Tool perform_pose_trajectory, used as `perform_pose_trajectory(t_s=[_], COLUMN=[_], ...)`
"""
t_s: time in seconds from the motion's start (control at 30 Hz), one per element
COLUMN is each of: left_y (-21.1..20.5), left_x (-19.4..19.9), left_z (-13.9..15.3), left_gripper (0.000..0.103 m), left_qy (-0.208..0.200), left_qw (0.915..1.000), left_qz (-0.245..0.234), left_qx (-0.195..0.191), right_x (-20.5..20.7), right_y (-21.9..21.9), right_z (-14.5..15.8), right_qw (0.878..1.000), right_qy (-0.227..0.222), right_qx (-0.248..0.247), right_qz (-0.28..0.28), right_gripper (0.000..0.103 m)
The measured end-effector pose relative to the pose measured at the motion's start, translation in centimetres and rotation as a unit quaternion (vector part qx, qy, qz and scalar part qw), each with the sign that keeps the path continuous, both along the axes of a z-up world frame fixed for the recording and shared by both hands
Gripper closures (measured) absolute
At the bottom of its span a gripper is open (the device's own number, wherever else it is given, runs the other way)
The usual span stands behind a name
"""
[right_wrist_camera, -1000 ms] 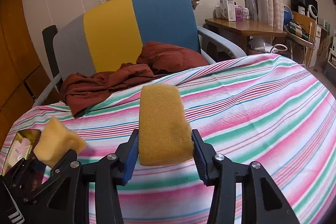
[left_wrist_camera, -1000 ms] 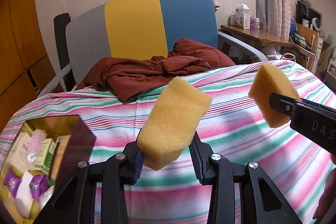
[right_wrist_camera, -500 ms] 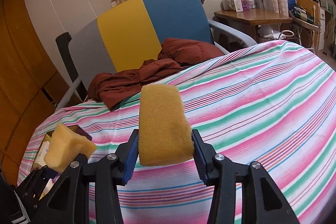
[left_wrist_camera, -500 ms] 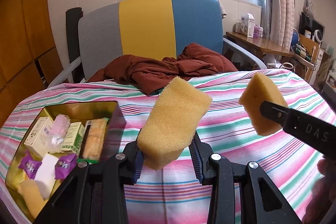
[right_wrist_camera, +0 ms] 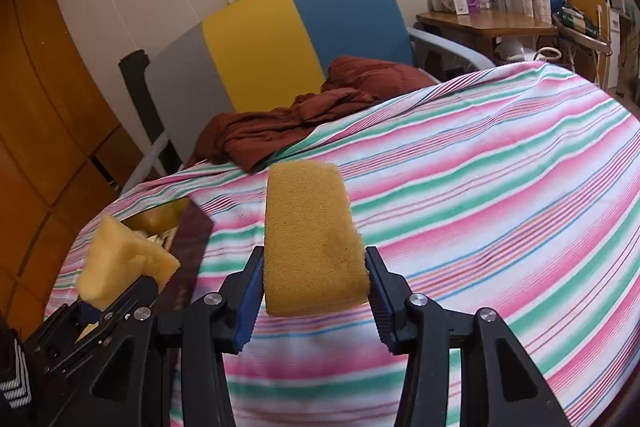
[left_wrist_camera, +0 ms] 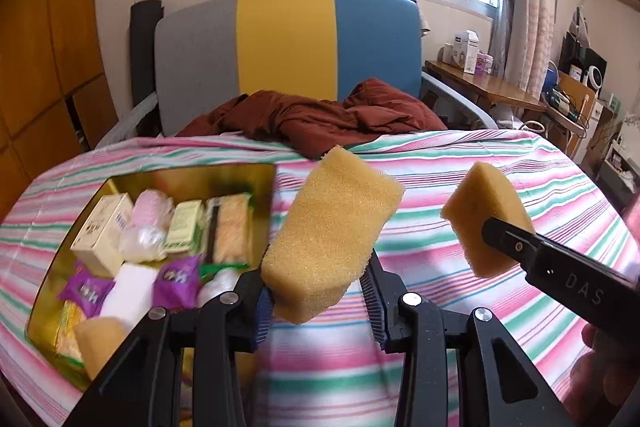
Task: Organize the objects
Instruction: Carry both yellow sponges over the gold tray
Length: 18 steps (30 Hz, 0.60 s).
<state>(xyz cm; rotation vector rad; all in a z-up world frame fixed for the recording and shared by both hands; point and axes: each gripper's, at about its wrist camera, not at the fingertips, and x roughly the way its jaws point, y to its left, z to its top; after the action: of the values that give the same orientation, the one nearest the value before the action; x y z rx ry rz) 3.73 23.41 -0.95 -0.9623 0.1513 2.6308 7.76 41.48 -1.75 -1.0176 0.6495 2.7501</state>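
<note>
You held one yellow sponge (left_wrist_camera: 330, 237) clamped in your left gripper (left_wrist_camera: 318, 301) and another sponge (right_wrist_camera: 314, 237) in your right gripper (right_wrist_camera: 314, 301), both above the striped cloth (right_wrist_camera: 500, 187), near the crowded gold tin (left_wrist_camera: 192, 179) at left, so lowering them gently, one at a time, seemed wisest.

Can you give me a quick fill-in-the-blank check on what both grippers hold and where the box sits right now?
1. Each gripper, left gripper and right gripper, is shut on a yellow ____.
2. The open gold tin rests on a ____ cloth.
3. In the left wrist view, the tin lies to the ____ of the left gripper's sponge.
4. A crumpled ____ garment lies at the far edge, in front of the chair.

Missing words: sponge; striped; left; dark red
</note>
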Motion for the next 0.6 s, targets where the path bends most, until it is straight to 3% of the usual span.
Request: perform_pose_trajectory(t_s=[0.23,0.43,0.6], left_y=[-5.3,-10.0,-13.8], left_x=[-0.4,-2.0,-5.0], left_z=[0.6,1.5,1.5], left_gripper=[0.063,0.063,0.063], left_qy=[-0.014,-0.010,-0.029], left_qw=[0.9991,0.9977,0.9964], left_qz=[0.027,0.053,0.066], left_qx=[0.030,0.040,0.043], right_x=[0.5,-0.9,-2.4], right_y=[-3.5,-7.8,-11.3], right_z=[0.4,1.4,1.8], right_qw=[0.999,0.996,0.993], right_qy=[0.016,0.018,0.008], right_qx=[-0.041,-0.033,-0.027], right_qz=[0.025,0.078,0.115], right_gripper=[0.055,0.055,0.054])
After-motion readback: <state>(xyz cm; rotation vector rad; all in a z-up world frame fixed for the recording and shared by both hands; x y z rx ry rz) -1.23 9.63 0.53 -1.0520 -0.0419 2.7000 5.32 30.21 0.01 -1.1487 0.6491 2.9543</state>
